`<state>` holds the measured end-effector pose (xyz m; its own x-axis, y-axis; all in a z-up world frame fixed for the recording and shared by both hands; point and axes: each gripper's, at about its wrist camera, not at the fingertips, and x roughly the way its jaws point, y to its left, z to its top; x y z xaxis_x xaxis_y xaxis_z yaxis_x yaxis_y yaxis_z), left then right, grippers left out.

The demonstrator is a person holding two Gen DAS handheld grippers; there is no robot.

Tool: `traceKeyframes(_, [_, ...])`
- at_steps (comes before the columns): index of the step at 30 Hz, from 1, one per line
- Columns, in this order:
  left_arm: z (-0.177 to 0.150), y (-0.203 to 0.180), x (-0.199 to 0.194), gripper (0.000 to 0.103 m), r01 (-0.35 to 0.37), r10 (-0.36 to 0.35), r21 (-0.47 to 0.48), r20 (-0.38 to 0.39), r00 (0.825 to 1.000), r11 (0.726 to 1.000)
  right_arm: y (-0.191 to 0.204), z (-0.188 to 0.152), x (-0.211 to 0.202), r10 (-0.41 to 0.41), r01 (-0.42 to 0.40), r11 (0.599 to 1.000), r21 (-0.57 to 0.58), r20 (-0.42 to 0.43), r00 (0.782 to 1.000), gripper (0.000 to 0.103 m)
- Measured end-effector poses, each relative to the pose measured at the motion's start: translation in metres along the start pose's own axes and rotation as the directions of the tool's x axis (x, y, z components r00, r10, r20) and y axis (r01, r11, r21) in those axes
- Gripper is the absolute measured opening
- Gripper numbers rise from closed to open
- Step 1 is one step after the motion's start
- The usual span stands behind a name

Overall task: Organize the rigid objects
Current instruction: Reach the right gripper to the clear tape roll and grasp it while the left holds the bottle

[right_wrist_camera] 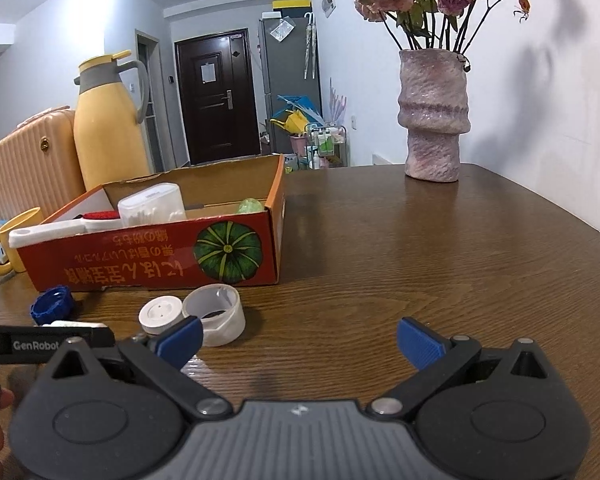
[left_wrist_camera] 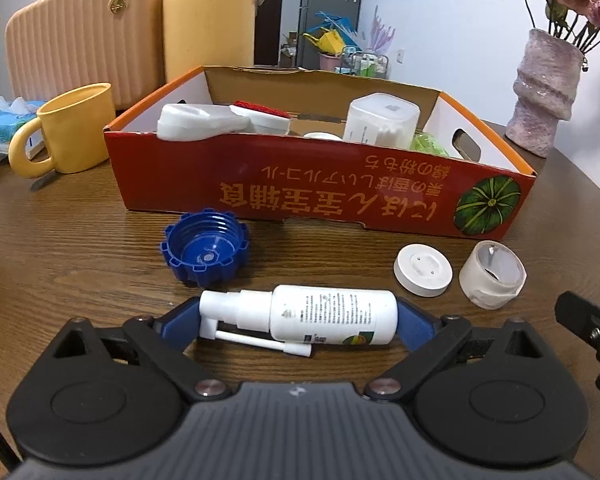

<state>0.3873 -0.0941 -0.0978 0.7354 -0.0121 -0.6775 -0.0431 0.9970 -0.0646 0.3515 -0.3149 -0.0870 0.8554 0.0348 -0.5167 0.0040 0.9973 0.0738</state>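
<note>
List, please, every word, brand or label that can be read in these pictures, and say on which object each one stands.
"GenRobot": white letters on the black bar of the left hand-held gripper, right wrist view.
Large yellow Japanese characters, upside down, on the red cardboard box: too distorted to quote reliably.
Small print on the white spray bottle: too small to read.
Tissue pack: no readable text.

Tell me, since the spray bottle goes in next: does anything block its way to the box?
Nothing blocks it. The spray bottle lies between the left gripper pads; only the box front wall must be cleared, with the blue cap off left.
</note>
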Motion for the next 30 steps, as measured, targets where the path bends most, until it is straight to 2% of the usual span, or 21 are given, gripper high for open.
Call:
traceKeyframes(12, [-0.004,0.011,-0.028,0.099,0.023,-0.025,0.035,0.083,0.996,0.999,0.001,-0.002,0.000,0.015,-0.015,1.000,-0.010,0.024,1.000,0.103])
traceKeyframes(30, [-0.008,0.070,-0.067,0.099,-0.020,0.013,0.036,0.197,0.980,0.999,0.025,-0.002,0.002,0.014,-0.011,0.997,-0.081,0.035,0.999,0.102])
